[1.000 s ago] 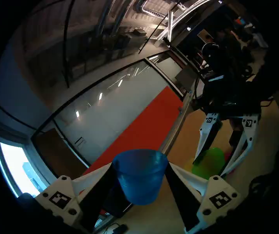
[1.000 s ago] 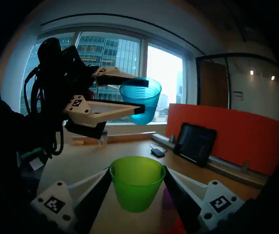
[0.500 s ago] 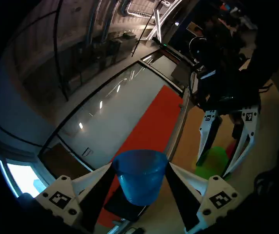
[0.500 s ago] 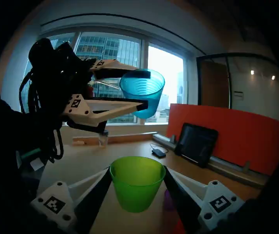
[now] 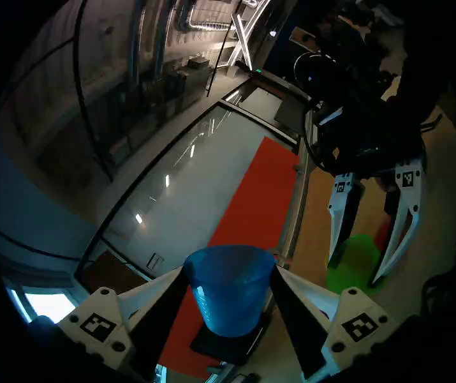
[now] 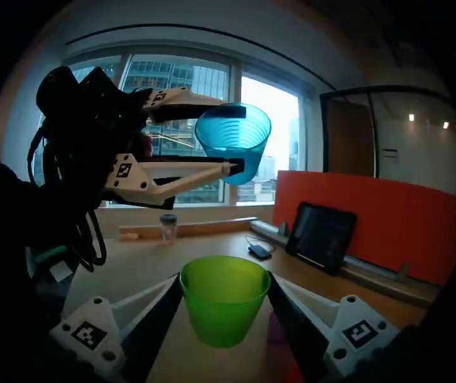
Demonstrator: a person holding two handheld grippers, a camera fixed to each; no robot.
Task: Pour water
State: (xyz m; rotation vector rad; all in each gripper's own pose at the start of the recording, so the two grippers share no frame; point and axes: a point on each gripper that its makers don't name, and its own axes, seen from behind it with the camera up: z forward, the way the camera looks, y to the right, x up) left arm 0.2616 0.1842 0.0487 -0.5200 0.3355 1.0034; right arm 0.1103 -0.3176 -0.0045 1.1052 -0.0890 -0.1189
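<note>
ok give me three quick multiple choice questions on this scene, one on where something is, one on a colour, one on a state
1. In the right gripper view, where is the blue cup relative to the green cup?
A. above it
B. inside it
C. beside it on the desk

2. What colour is the cup in the right gripper?
A. red
B. green
C. white

3. How is the blue cup in the left gripper sitting?
A. upright on the desk
B. upside down
C. in the air, tipped so its mouth shows

Answers:
1. A, it hangs high against the window, over the green cup.
2. B, the green cup sits between its fingers.
3. C, its open rim faces the right gripper's camera.
</note>
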